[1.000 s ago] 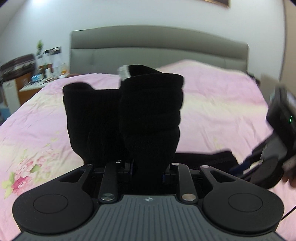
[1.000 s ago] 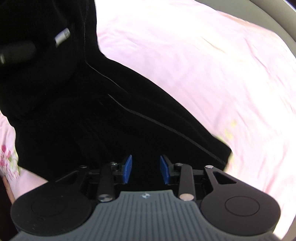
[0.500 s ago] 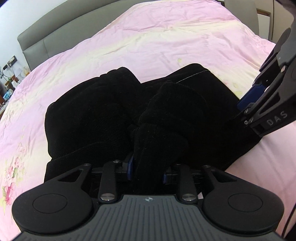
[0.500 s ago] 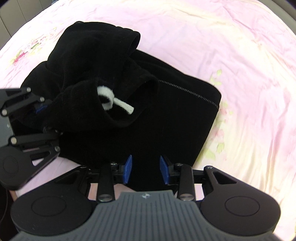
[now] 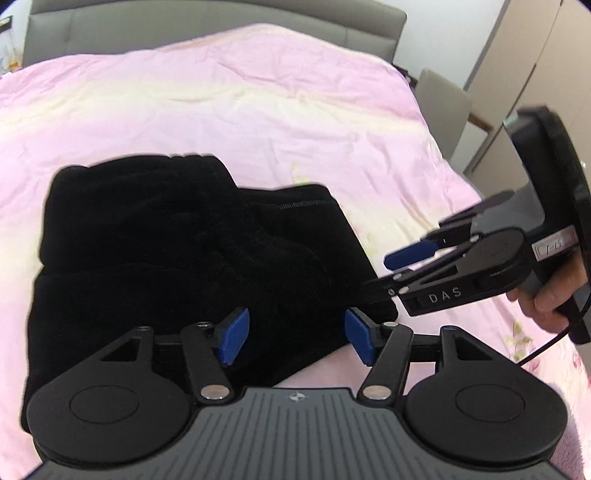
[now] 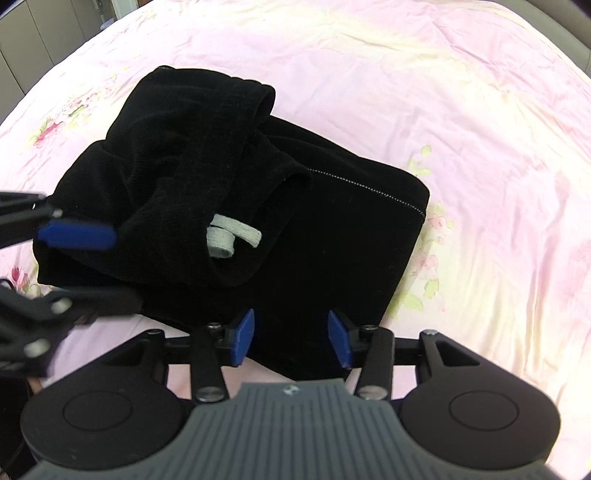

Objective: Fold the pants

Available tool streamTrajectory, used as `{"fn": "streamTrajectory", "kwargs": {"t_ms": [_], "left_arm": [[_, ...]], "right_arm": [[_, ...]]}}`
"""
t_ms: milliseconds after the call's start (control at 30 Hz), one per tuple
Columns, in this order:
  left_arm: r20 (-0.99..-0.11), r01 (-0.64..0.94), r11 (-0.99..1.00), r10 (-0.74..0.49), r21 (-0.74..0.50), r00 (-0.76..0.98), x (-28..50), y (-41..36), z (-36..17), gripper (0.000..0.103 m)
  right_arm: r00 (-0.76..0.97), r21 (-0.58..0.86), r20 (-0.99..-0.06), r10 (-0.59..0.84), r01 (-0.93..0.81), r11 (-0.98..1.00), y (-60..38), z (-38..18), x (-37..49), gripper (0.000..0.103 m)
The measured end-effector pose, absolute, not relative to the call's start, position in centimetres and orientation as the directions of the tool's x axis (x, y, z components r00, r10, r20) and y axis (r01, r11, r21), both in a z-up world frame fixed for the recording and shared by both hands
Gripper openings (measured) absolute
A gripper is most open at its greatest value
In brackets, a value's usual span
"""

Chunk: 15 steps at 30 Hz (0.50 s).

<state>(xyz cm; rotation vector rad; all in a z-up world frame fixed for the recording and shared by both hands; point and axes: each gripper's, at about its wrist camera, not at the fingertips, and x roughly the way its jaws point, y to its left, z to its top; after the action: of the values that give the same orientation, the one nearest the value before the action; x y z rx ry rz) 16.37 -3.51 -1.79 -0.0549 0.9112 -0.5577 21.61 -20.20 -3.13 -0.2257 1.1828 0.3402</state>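
1. Pants (image 5: 192, 258), black, folded into a bundle, lying on the pink bedspread (image 5: 258, 110).
2. Left gripper (image 5: 295, 338): jaws wide apart, holding nothing; the bundle lies just ahead of the blue pads.
3. Right gripper (image 6: 291, 338): jaws wide, empty, over the bundle's near edge.
4. Right wrist view only: white drawstring (image 6: 231, 240) showing from a fold on top.
5. Left wrist view only: grey headboard (image 5: 207, 22), wardrobe (image 5: 535, 66).

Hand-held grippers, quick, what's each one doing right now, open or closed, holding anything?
Left hand-held gripper: open, holding nothing, over the black pants.
Right hand-held gripper: open, holding nothing.
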Motion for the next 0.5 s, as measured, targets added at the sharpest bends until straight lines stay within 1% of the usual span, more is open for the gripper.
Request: {"fn": "streamTrajectory", "kwargs": {"t_ms": [100,233,300,367,500], "left_arm": [[-0.726,0.384,0.878,-0.461,-0.287,0.511,17.0,-1.1,-0.7,0.07],[-0.731,0.27,0.93,-0.364,-0.25,0.578,18.6,2.1,0.1,0.069],[-0.737,0.221,0.946,-0.323,-0.237,0.594,19.1,3.2,0.1,0.069],[-0.746,0.182,0.957,-0.291,-0.227,0.6,19.6,3.8,-0.3,0.069],[-0.756,0.131,0.967,-0.251,-0.216,0.605,20.0,4.3,-1.8,0.068]], "right_arm": [[0.348,0.059,-0.92,0.18,-0.331,0.942,-20.5,-1.4,21.6,0.046],[0.365,0.182,-0.895,0.258,-0.229,0.956,-20.6,-0.2,22.0,0.064],[0.369,0.256,-0.878,0.304,-0.174,0.951,-20.5,-0.1,22.5,0.065],[0.368,0.31,-0.866,0.338,-0.136,0.941,-20.2,-0.5,23.0,0.07],[0.384,0.35,-0.856,0.347,-0.063,0.935,-19.3,-2.1,24.5,0.07]]}}
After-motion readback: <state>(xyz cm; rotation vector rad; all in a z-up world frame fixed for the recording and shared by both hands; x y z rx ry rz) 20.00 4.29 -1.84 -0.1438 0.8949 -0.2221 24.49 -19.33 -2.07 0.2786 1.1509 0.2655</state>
